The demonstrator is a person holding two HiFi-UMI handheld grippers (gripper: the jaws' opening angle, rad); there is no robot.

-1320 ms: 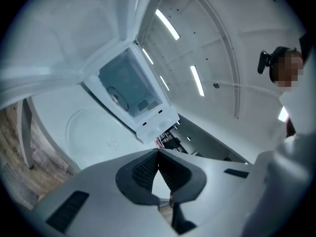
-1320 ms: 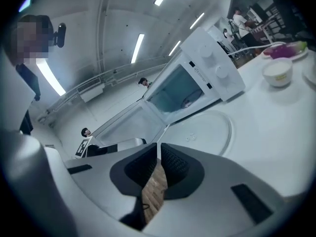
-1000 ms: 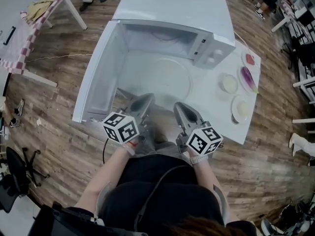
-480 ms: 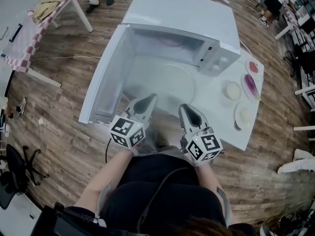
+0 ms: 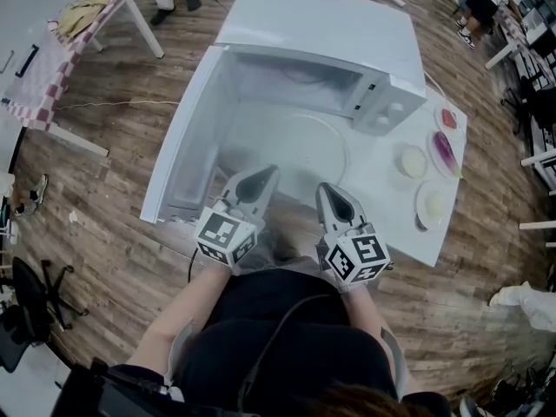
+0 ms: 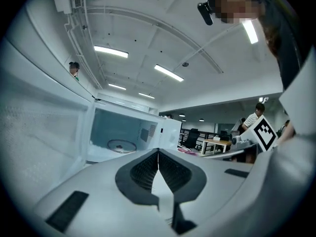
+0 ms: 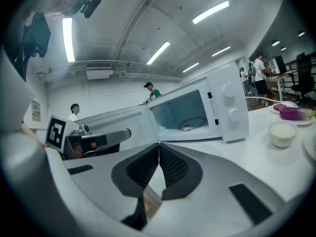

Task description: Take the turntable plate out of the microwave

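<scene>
Turntable plate (image 5: 300, 150) of clear round glass seems already out on the white table (image 5: 373, 200), six o'clock from the open white microwave (image 5: 321, 20), task apparently done; left gripper (image 5: 268, 172) sits closed empty, right gripper (image 5: 325, 188) just closed on nothing.

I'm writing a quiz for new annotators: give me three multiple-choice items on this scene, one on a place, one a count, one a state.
1. Where do the small dishes stand? A) on the table beside the microwave B) inside the microwave C) on the floor
2. How many small dishes are there? A) two B) four C) six
3. The microwave's door is: A) open B) shut C) taken off
Key: 1 A, they sit by its control panel; 2 B, the head view shows four; 3 A, it swings out wide.
</scene>
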